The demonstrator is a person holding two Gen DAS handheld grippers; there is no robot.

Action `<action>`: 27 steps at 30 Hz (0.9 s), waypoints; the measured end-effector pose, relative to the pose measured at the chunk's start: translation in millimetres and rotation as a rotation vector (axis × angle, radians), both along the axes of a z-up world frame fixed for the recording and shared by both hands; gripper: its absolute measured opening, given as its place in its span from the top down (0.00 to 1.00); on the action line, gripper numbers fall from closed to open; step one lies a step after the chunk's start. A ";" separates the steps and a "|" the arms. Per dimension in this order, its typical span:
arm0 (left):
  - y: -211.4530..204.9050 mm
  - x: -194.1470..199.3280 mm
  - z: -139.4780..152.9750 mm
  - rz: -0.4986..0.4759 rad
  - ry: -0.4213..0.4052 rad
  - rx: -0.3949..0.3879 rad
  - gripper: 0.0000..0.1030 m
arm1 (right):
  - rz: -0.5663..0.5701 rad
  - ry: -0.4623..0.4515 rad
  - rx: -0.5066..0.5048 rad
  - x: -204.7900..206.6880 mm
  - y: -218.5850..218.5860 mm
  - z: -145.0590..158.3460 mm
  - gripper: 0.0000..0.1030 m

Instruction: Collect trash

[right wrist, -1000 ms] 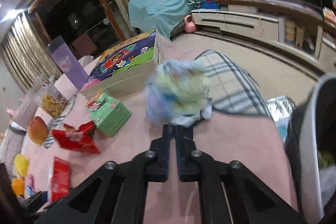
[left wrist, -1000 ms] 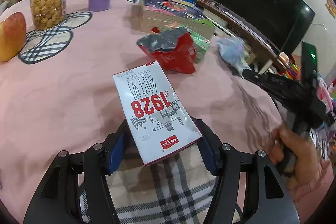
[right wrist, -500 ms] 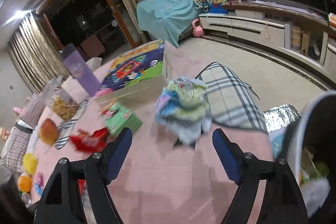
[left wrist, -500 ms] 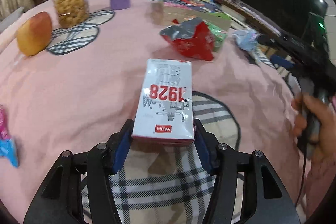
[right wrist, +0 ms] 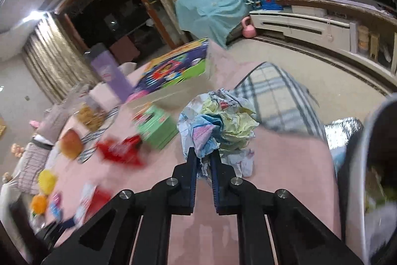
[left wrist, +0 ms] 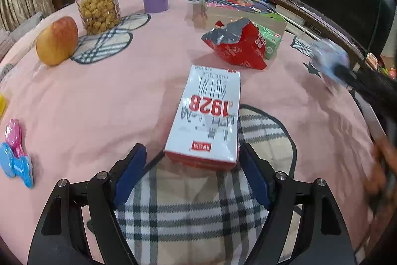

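Crumpled paper wad (right wrist: 218, 126) clenched in right hand-held gripper (right wrist: 204, 160), bin (right wrist: 372, 165) at right holding trash, left hand-held gripper (left wrist: 191, 165) opening around milk carton (left wrist: 208, 116), clear jar (left wrist: 95, 6) of snacks far left on tabletop (left wrist: 99, 96)

Warm indoor light, fisheye-bent edges, glare on milk carton (left wrist: 206, 116) — right view perhaps motion-blurred
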State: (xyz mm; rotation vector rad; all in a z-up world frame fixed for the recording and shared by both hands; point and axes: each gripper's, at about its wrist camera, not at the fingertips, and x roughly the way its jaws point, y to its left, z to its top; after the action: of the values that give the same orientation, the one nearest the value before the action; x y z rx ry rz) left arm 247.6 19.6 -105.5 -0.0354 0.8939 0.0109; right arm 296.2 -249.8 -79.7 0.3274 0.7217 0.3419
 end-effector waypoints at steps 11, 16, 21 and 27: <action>-10.2 12.5 -1.1 -0.053 -0.009 0.034 0.50 | 0.024 0.016 0.080 -87.0 -2.2 -13.7 0.90; -15.3 -5.4 2.9 -0.073 -0.018 0.030 0.50 | 0.030 0.026 0.079 -100.4 -3.9 -13.8 0.90; -31.7 -26.6 7.5 -0.127 -0.032 0.024 0.50 | 0.019 0.008 0.067 -109.8 -4.9 -5.1 0.90; -57.6 -41.5 11.9 -0.200 -0.033 0.005 0.50 | 0.002 -0.020 0.050 -119.8 -7.7 6.4 0.90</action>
State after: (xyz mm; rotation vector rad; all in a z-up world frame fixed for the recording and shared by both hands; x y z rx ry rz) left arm 206.1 -38.0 -93.6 0.0585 0.8614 -0.1739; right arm 176.4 -257.5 -73.3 0.3696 0.6944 0.3654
